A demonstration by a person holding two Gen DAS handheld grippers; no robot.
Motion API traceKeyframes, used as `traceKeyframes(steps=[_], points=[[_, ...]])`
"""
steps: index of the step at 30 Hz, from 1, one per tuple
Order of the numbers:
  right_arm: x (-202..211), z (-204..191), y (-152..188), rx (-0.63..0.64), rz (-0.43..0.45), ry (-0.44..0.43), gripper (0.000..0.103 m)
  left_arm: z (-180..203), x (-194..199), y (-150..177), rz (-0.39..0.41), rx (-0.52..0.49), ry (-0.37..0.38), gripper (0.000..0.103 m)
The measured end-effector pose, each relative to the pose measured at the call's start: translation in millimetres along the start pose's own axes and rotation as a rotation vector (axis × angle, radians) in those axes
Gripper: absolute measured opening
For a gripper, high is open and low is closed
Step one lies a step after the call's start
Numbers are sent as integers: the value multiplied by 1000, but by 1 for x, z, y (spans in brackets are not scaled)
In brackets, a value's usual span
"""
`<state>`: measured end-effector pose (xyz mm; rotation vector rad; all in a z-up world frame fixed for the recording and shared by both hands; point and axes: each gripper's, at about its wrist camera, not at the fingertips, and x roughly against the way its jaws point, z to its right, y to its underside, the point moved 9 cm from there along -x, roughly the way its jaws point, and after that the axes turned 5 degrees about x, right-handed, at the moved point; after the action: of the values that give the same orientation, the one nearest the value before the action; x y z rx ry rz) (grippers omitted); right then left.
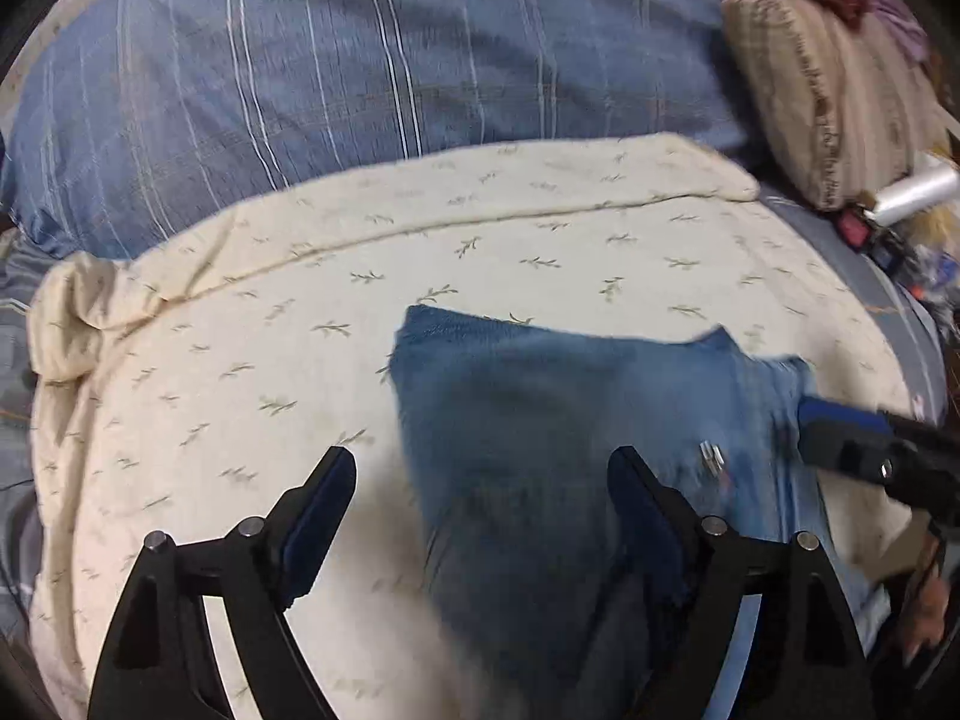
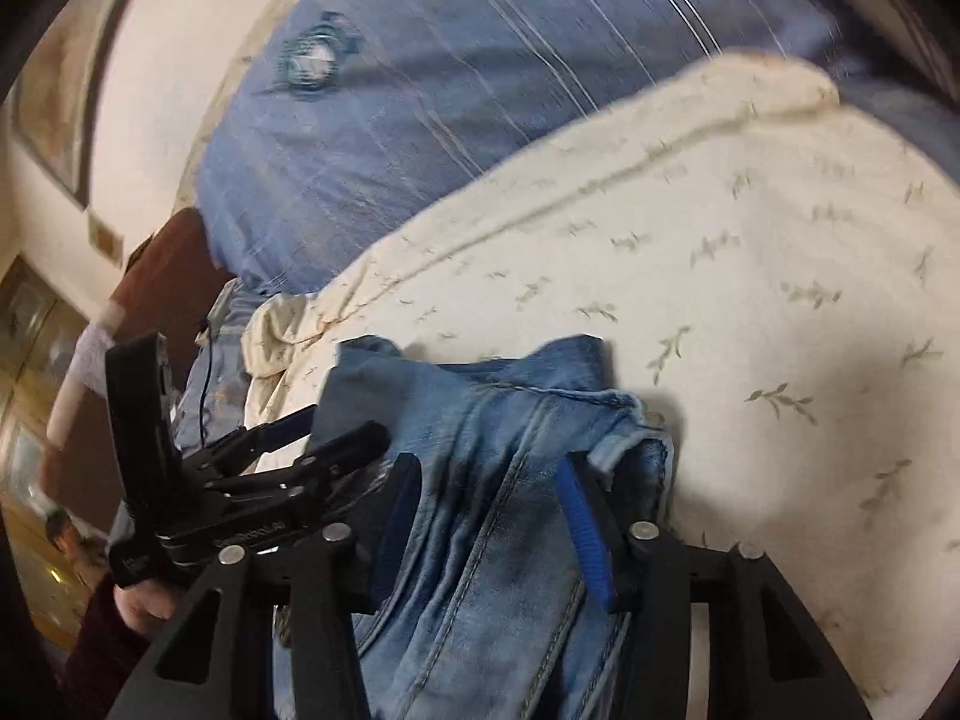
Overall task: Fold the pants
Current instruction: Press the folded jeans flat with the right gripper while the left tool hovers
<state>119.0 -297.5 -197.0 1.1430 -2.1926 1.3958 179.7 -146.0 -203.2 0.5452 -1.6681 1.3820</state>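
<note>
Blue denim pants (image 1: pixel 570 420) lie bunched on a cream sheet with a leaf print (image 1: pixel 240 360). My left gripper (image 1: pixel 480 480) is open just above the pants' left edge, its right finger over the denim. My right gripper (image 2: pixel 492 498) is open, with folds of the pants (image 2: pixel 492 420) lying between its blue-padded fingers (image 2: pixel 579 516). The right gripper shows at the right edge of the left wrist view (image 1: pixel 864 444), and the left gripper shows at the left of the right wrist view (image 2: pixel 312 444). Both views are blurred.
A blue striped bedcover (image 1: pixel 360 72) lies beyond the cream sheet (image 2: pixel 750 240). A beige pillow (image 1: pixel 828 102) and small clutter (image 1: pixel 900 216) sit at the far right. A wall and a brown object (image 2: pixel 174 276) are at the left in the right wrist view.
</note>
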Motion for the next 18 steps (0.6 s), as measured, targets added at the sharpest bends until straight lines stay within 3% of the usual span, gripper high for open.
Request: traceKeyframes(steps=[5, 7, 8, 9, 12, 15, 18], points=[[33, -36, 20, 267, 22, 160, 52, -11, 35, 31, 27, -50, -54, 87], [39, -48, 33, 336, 12, 204, 47, -11, 42, 47, 16, -42, -36, 87], [38, -50, 39, 352, -5, 209, 28, -9, 43, 53, 13, -38, -26, 87], [35, -53, 46, 361, -28, 214, 19, -9, 45, 59, 12, -32, -22, 86], [20, -58, 67, 391, -95, 227, 19, -9, 44, 71, 9, -4, -27, 85], [1, -48, 84, 340, -152, 225, 19, -8, 34, 78, -2, -28, -45, 85], [-4, -42, 86, 306, -146, 211, 20, -7, 26, 76, 15, -50, -76, 88]])
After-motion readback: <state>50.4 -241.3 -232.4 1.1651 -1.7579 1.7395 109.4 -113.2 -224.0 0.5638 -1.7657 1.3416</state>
